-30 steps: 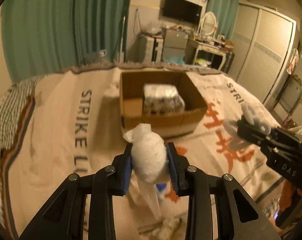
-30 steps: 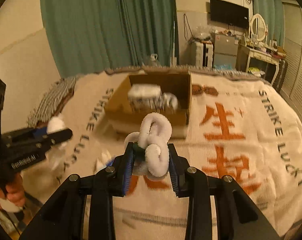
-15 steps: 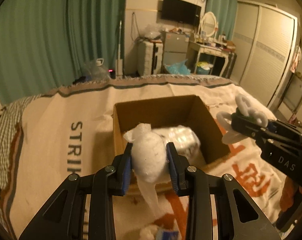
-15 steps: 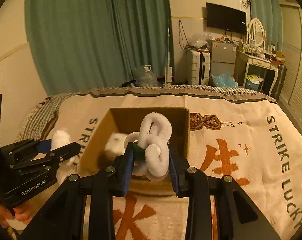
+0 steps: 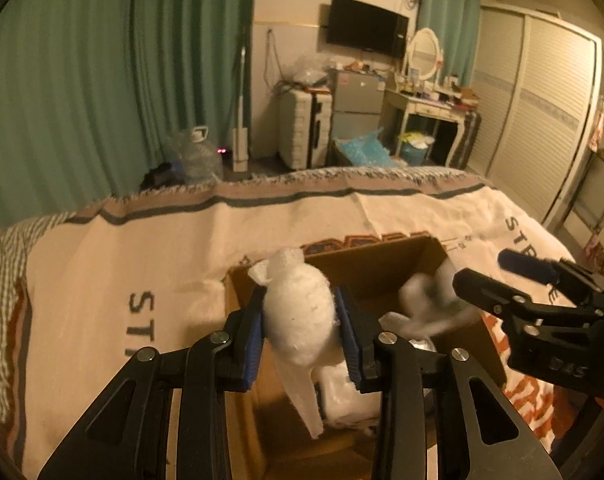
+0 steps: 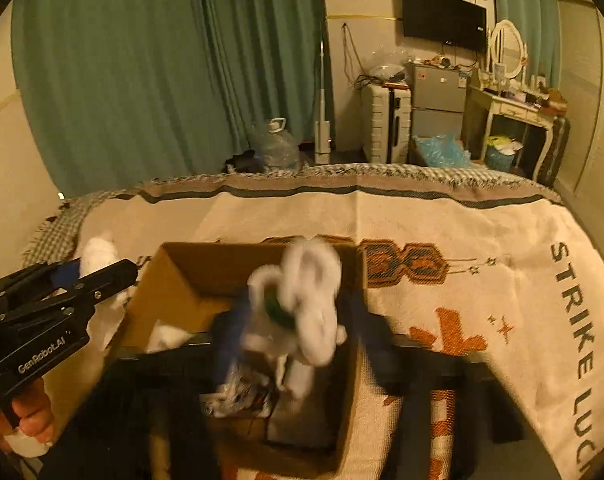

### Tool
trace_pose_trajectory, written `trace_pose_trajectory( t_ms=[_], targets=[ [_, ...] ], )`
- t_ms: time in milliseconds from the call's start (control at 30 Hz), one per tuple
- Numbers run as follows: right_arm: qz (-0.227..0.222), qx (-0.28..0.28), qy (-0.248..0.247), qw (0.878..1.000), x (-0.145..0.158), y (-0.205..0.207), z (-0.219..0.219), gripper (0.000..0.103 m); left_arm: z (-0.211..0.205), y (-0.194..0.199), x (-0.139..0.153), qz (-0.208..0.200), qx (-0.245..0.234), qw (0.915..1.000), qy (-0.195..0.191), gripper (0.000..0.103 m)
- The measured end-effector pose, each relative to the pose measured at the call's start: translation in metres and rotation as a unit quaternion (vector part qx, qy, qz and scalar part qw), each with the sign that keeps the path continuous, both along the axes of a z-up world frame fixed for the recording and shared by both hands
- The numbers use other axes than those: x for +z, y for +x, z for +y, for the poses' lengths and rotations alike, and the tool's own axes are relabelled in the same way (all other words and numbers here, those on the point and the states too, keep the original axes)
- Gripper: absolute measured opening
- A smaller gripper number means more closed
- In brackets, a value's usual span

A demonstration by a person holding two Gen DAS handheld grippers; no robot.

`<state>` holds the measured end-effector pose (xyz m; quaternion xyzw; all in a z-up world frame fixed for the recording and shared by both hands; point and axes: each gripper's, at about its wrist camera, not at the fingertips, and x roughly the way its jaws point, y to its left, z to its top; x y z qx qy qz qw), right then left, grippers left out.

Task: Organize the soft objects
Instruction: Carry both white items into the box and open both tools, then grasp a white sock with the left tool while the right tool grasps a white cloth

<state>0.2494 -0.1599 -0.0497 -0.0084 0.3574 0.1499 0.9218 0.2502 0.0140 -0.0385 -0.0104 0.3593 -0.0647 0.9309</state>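
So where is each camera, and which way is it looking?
Left wrist: on the left hand-held gripper, looking along its fingers, shut on a white stuffed toy, over the cardboard box.
Right wrist: on the right hand-held gripper, blurred, looping white plush over the box; a bare hand shows.
Shared: box, blanket, each other's gripper.

The left gripper (image 5: 300, 322) pinches a white stuffed pouch (image 5: 298, 314) above the near part of the cardboard box (image 5: 381, 264). The right gripper (image 5: 513, 276) is at the right, its jaws apart.
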Motion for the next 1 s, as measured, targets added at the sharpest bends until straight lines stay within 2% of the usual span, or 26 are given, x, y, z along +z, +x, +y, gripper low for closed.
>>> trace_pose_trajectory(
  t_ms=[33, 67, 100, 133, 200, 333, 500, 567, 600, 700, 833, 1000],
  targets=[
    [-0.004, 0.001, 0.006, 1.000, 0.000, 0.000, -0.001, 0.077, -0.002, -0.001, -0.001, -0.004, -0.002, 1.0000, 0.003, 0.038],
    [-0.007, 0.001, 0.010, 1.000, 0.001, -0.002, -0.001, 0.077, -0.004, -0.001, -0.003, -0.005, -0.001, 1.0000, 0.007, 0.045],
    [-0.010, 0.000, 0.011, 1.000, 0.002, -0.005, -0.003, 0.077, -0.005, -0.002, -0.004, -0.007, 0.003, 0.9999, 0.010, 0.062],
    [-0.014, 0.000, 0.010, 1.000, 0.002, -0.009, -0.004, 0.077, -0.005, -0.005, -0.006, -0.012, 0.008, 0.9998, 0.010, 0.074],
    [-0.025, 0.003, -0.001, 1.000, 0.005, -0.020, -0.006, 0.078, -0.005, -0.013, -0.008, -0.024, 0.015, 0.9996, 0.009, 0.080],
    [-0.044, 0.011, -0.026, 0.999, 0.013, -0.052, -0.011, 0.080, -0.004, -0.037, -0.003, -0.025, 0.024, 0.9993, 0.015, 0.080],
    [-0.059, 0.015, -0.015, 0.998, 0.037, -0.103, -0.021, 0.080, 0.002, -0.090, 0.027, -0.058, 0.026, 0.9979, 0.015, 0.081],
    [-0.069, 0.017, -0.013, 0.997, 0.048, -0.125, -0.022, 0.080, 0.005, -0.123, 0.040, -0.075, 0.025, 0.9967, 0.017, 0.085],
    [-0.074, 0.019, -0.016, 0.997, 0.053, -0.139, -0.022, 0.080, 0.006, -0.132, 0.043, -0.079, 0.025, 0.9964, 0.019, 0.093],
    [-0.087, 0.029, -0.026, 0.995, 0.060, -0.174, -0.018, 0.080, 0.008, -0.172, 0.048, -0.091, 0.031, 0.9950, 0.024, 0.095],
    [-0.075, 0.059, -0.026, 0.995, 0.050, -0.221, -0.009, 0.080, 0.012, -0.214, 0.038, -0.067, 0.038, 0.9969, 0.018, 0.095],
    [-0.038, 0.097, -0.043, 0.994, 0.010, -0.269, 0.007, 0.081, 0.012, -0.252, 0.009, -0.020, 0.053, 0.9975, 0.041, 0.095]
  ],
)
